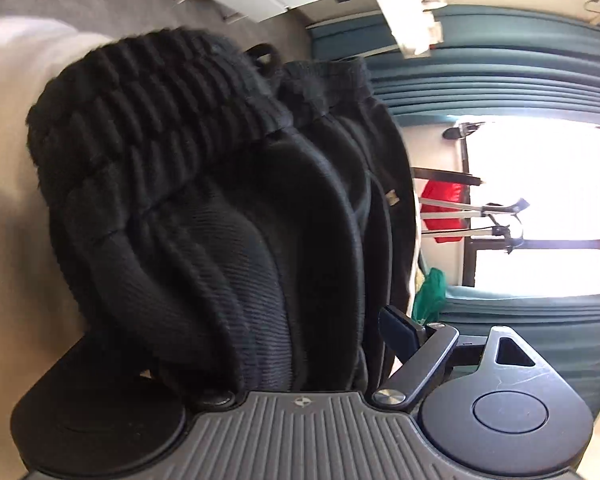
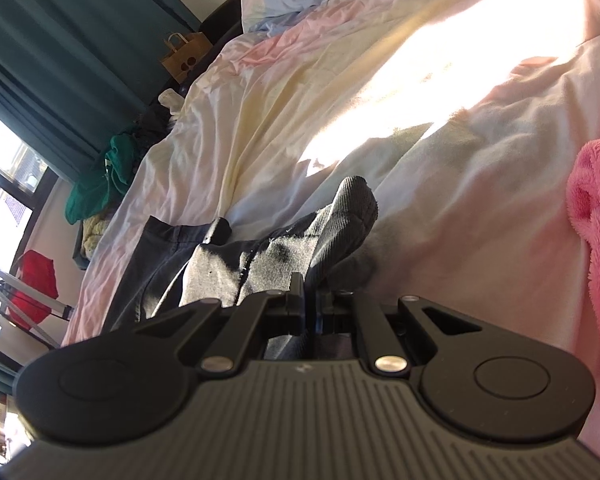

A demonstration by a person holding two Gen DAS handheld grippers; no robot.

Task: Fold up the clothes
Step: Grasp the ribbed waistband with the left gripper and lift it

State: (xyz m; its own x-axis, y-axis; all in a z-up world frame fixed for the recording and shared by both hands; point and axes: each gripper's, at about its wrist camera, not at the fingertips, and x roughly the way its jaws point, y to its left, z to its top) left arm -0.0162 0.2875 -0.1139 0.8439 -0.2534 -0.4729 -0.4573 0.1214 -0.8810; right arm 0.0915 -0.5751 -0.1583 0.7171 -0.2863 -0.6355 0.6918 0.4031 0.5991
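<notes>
Black trousers (image 1: 204, 184) with a ribbed elastic waistband (image 1: 148, 92) fill the left wrist view, bunched in thick folds. My left gripper (image 1: 276, 344) stands wide with these folds lying between its jaws. Its right finger (image 1: 400, 328) shows beside the cloth's edge, while the left finger is buried under fabric, so I cannot see either pad pressing. In the right wrist view my right gripper (image 2: 310, 300) is shut on a fold of the same dark garment (image 2: 284, 256), which rises from the fingertips and lies on the bed.
The bed is covered by a crumpled pastel duvet (image 2: 340, 100) with a sunlit patch. A pink fleece blanket (image 2: 596, 208) lies at the right edge. Beside the bed are a green cloth (image 2: 108, 176), a paper bag (image 2: 182, 58), teal curtains (image 1: 500, 76) and a bright window (image 1: 548, 184).
</notes>
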